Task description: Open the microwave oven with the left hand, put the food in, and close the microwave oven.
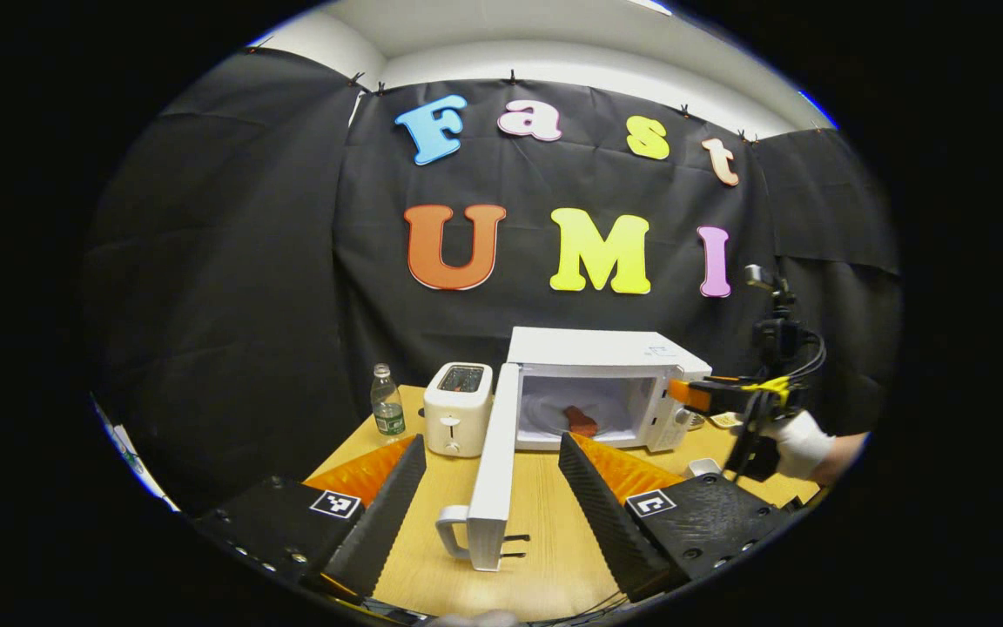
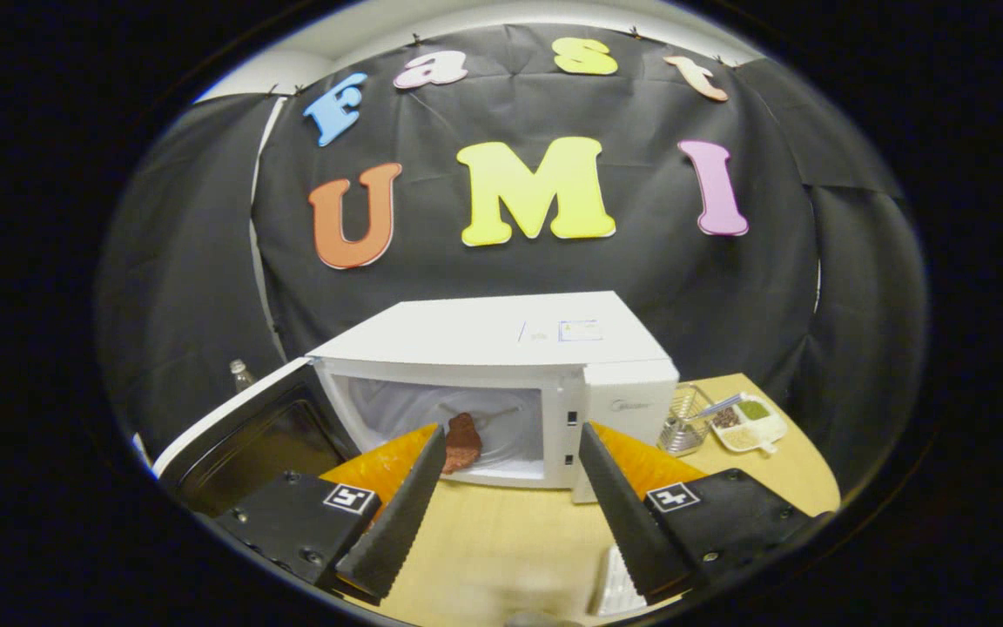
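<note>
The white microwave (image 1: 606, 348) stands at the back of the wooden table, its door (image 1: 494, 488) swung wide toward me. A reddish-brown piece of food (image 1: 580, 421) lies inside the cavity. My left gripper (image 1: 493, 444) is open, and the door's edge and handle (image 1: 454, 531) stand between its spread fingers without touching them. In the right gripper view the microwave (image 2: 501, 344) is close, with the food (image 2: 464, 442) on its floor and the door (image 2: 249, 435) off to the left. My right gripper (image 2: 513, 431) is open and holds nothing; the left gripper view shows the right gripper (image 1: 702, 394) beside the control panel.
A white toaster (image 1: 458, 409) and a water bottle (image 1: 387, 402) stand left of the microwave. A gloved hand (image 1: 802, 444) holds the right gripper. Right of the microwave are a wire basket (image 2: 684, 427) and a compartmented dish (image 2: 750, 422). A white plate (image 2: 610, 583) lies at the table's near edge.
</note>
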Tool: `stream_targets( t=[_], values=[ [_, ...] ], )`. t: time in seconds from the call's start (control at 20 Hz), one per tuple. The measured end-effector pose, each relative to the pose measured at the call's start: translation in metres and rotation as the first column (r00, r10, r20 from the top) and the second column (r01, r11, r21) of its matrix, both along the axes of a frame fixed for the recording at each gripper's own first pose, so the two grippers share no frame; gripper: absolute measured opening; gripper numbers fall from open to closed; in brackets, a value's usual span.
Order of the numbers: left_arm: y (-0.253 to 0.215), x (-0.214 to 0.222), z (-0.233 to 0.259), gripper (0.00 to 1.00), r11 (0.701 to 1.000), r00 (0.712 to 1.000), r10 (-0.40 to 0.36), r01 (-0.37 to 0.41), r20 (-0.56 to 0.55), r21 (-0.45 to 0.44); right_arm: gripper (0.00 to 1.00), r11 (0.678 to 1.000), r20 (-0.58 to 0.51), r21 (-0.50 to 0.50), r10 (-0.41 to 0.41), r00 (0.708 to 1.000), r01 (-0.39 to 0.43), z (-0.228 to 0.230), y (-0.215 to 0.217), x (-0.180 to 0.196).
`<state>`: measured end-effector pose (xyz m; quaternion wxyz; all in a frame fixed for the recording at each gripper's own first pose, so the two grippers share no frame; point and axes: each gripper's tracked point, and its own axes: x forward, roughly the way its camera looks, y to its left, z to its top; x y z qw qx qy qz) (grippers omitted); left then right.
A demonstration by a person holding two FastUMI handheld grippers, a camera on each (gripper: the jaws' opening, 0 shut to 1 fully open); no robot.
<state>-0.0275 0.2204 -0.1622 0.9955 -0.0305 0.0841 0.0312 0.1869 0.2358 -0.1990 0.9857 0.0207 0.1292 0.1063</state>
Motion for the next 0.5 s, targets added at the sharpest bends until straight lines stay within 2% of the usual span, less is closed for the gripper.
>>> stream_targets(
  t=[0.15, 0.2, 0.25, 0.3, 0.35, 0.5],
  values=[
    [0.008, 0.006, 0.002, 0.95, 1.0, 1.0, 0.005, -0.005, 0.013, 0.018, 0.91, 0.998, 0.018, -0.065, 0.008, 1.0, -0.007, 0.028, -0.039, -0.049],
    [0.011, 0.006, 0.002, 0.95, 1.0, 1.0, 0.008, -0.008, 0.015, 0.025, 0.98, 0.996, 0.03, -0.086, 0.001, 1.0, 0.002, 0.038, -0.051, -0.065],
    [0.015, 0.008, 0.003, 0.95, 0.999, 1.0, 0.012, -0.012, 0.021, 0.034, 0.91, 0.995, 0.036, -0.099, 0.002, 0.999, 0.001, 0.046, -0.06, -0.08],
    [0.019, 0.011, 0.0, 0.95, 0.999, 1.0, 0.021, -0.022, 0.022, 0.04, 0.98, 0.995, 0.036, -0.099, -0.001, 0.999, 0.005, 0.053, -0.068, -0.095],
    [0.025, 0.012, -0.002, 0.95, 0.999, 0.999, 0.032, -0.033, 0.023, 0.041, 0.92, 0.995, 0.034, -0.098, -0.005, 0.999, 0.008, 0.057, -0.076, -0.108],
    [0.042, 0.016, -0.014, 0.95, 0.997, 0.997, 0.067, -0.068, 0.023, 0.044, 0.92, 0.996, 0.035, -0.086, -0.028, 0.999, 0.03, 0.073, -0.095, -0.142]
  ],
)
